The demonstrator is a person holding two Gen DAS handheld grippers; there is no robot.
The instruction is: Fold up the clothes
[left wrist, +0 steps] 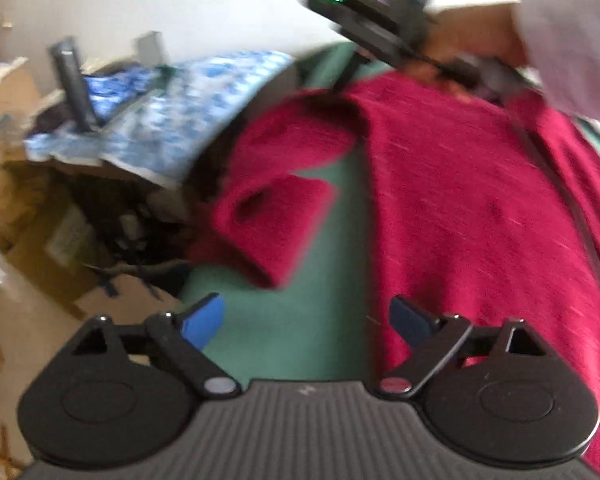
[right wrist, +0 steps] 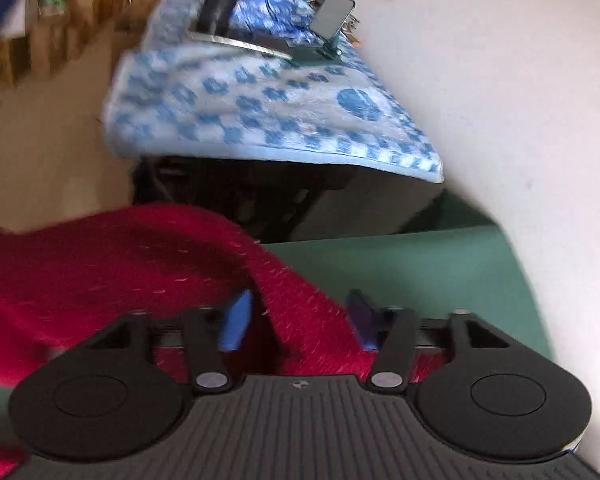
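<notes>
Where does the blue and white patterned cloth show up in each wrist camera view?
Left wrist view: blue-and-white patterned cloth upper left, beyond the red sweater.
Right wrist view: the cloth fills the upper centre, above the sweater's fold.
Shared landmark: the dark pole standing on the cloth, also visible at the top of the right view.

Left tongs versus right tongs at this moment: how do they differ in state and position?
The left tongs are open over bare green table cover, holding nothing; the right tongs have a fold of the red garment between their pads. The left sit beside the garment's edge, the right over it. Both have blue pads on black arms.
</notes>
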